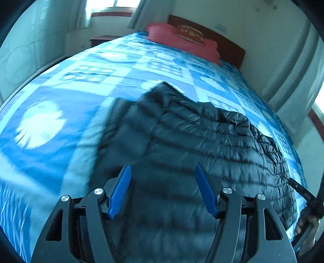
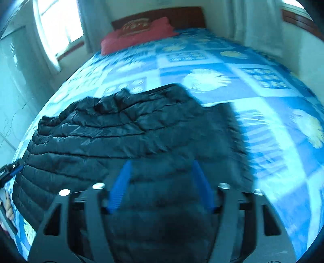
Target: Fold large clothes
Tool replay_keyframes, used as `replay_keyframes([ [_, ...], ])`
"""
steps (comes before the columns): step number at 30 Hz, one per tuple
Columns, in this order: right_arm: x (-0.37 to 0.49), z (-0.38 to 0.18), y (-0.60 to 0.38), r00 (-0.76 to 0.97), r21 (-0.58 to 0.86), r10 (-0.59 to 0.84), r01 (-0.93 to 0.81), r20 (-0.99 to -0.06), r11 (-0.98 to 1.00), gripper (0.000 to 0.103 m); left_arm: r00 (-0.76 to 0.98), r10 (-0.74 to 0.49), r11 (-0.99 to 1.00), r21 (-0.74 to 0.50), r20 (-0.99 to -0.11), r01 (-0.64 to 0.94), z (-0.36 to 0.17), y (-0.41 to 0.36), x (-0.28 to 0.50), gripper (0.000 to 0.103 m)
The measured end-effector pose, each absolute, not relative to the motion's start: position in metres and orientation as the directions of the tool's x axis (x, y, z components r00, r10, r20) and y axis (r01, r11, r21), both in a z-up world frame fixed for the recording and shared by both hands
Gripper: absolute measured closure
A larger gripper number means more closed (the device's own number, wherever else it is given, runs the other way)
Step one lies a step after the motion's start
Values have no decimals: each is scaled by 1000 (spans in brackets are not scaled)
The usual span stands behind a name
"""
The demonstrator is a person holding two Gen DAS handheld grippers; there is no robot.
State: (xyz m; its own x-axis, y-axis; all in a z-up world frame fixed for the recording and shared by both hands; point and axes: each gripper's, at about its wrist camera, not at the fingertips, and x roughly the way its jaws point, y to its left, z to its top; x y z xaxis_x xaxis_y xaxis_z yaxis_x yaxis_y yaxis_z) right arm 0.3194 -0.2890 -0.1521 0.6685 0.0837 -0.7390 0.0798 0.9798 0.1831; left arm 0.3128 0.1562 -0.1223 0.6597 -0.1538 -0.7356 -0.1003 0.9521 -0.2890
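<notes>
A black quilted puffer jacket (image 1: 202, 137) lies partly folded on the blue patterned bed (image 1: 60, 97). My left gripper (image 1: 163, 168) hovers over the jacket's near left part, jaws wide open, with no fabric pinched between the blue pads (image 1: 119, 194). In the right wrist view the same jacket (image 2: 113, 129) spreads to the left. My right gripper (image 2: 161, 163) is open above the jacket's near right part, blurred, with nothing gripped. Each view catches the other gripper at its edge: the right gripper (image 1: 303, 194) with a hand (image 1: 305, 222), the left gripper (image 2: 8, 174) with a hand (image 2: 8, 204).
A red pillow (image 1: 178, 40) (image 2: 137, 34) rests against the dark wooden headboard (image 1: 228, 46) (image 2: 178, 14) at the far end. Curtains (image 1: 287, 66) and windows (image 2: 60, 26) flank the bed (image 2: 253, 101). A small wooden nightstand (image 1: 101, 39) stands beside the headboard.
</notes>
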Motion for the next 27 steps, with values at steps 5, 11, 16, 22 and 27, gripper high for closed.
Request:
replay_keyframes([
  [5,269,-169,-326,649,225,56,179,-758,958,30,667,-64,912,-315,-742,-264,-132,195,250,29],
  [11,254,-205,-344,619,411,188,238,-762,880,27,625,-204,827,-474,-754,-302,-165,199,236,24],
  [16,255,-211,-333,640,439,203,232,-741,868,42,660,-229,790,-533,-715,-304,-172,194,244,44],
  [22,244,-200,-336,677,522,272,193,-684,831,80,688,-253,802,-545,-680,-244,-158,186,239,77],
  [27,228,-187,-332,693,523,275,173,-667,834,85,699,-256,803,-550,-668,-231,-150,189,222,80],
])
